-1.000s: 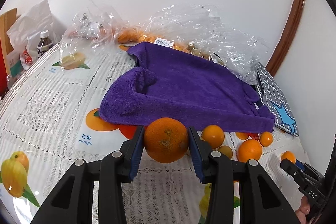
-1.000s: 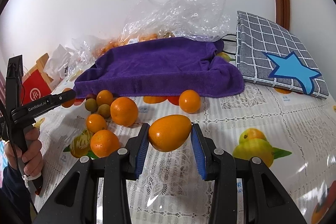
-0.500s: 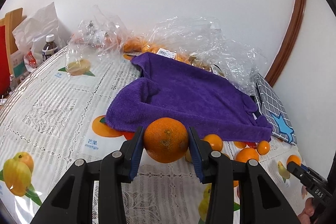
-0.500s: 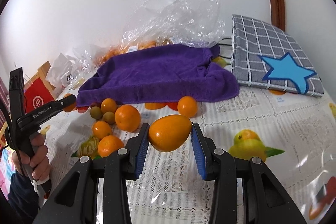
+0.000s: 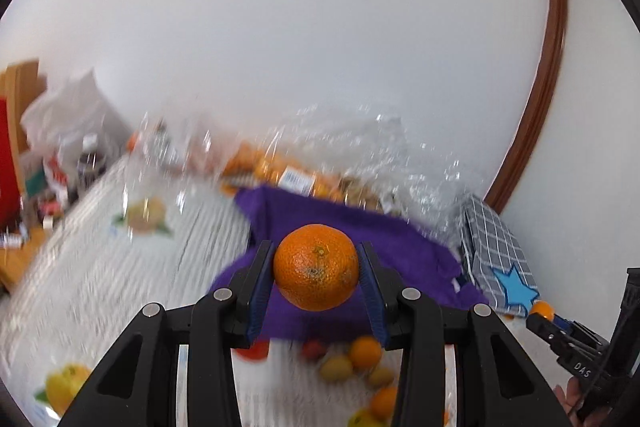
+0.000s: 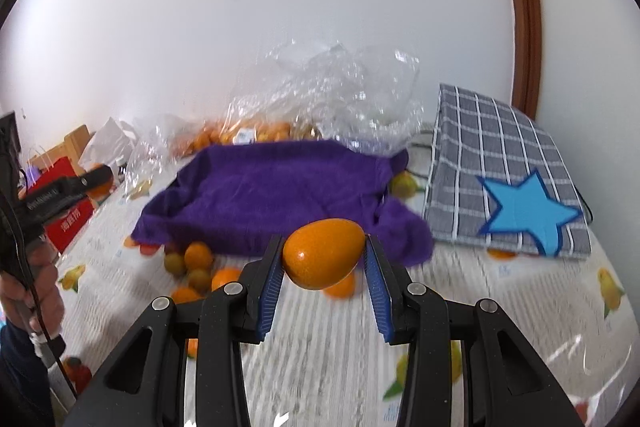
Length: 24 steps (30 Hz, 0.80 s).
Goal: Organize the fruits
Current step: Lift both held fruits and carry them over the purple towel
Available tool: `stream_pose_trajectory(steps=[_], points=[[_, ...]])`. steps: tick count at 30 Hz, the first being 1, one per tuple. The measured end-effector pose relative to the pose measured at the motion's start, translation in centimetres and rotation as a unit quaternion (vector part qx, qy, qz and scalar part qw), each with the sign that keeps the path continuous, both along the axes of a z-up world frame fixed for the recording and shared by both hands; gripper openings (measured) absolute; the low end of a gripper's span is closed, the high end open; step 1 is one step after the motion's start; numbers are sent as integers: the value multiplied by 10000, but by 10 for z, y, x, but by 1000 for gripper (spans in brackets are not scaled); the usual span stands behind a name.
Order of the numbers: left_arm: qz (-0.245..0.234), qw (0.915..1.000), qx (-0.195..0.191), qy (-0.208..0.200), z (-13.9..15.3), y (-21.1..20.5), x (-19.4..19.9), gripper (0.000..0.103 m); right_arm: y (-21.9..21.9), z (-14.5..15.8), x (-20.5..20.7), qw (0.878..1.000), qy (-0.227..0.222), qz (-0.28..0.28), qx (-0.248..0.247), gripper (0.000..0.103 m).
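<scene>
We find the left claw (image 5: 316, 285) closed on a round orange (image 5: 316, 267), its 2 blue pads pressing the fruit from either side. The orange is clear of the worktop (image 5: 100, 267) and sits in front of a purple towel (image 5: 400, 251) in the left wrist view. That view is blurred across the worktop, so we cannot read small details there.

We find the right claw (image 6: 324, 269) closed on a smooth, egg-shaped orange fruit (image 6: 324, 253), gripped at its 2 sides and tilted, broad end to the left. It too is held above the worktop, in front of the towel's near edge.

Loose fruit (image 6: 198, 255) lies in a cluster on the worktop just beside the towel's front left corner: several small oranges and a few greenish ones. 1 more orange (image 6: 342, 287) rests partly hidden behind the held fruit.

Behind the towel we note crumpled clear plastic bags (image 6: 332, 87) with more oranges inside. To the right lies a grey checked cushion (image 6: 492, 163) bearing a blue star, touching the towel's right end.

At the left edge of the right wrist view, a hand (image 6: 36, 287) holds the other claw's handle.
</scene>
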<state>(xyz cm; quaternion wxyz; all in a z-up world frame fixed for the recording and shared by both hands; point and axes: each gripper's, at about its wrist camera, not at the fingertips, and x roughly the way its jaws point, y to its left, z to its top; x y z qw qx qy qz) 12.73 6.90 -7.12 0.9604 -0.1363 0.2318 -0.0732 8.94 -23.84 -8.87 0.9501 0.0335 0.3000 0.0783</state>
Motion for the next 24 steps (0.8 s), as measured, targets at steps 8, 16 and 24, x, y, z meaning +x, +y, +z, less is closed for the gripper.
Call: stream_pose_trajectory(steps=[8, 16, 24], points=[[96, 9998, 84, -170, 17, -28, 53, 39, 3, 32, 56, 9991, -395, -127, -41, 40], [240, 9997, 16, 108, -20, -29, 106, 39, 14, 39, 117, 9988, -442, -210, -96, 40], [275, 9989, -142, 349, -51, -16, 120, 39, 19, -3, 140, 9997, 0, -19, -259, 40]])
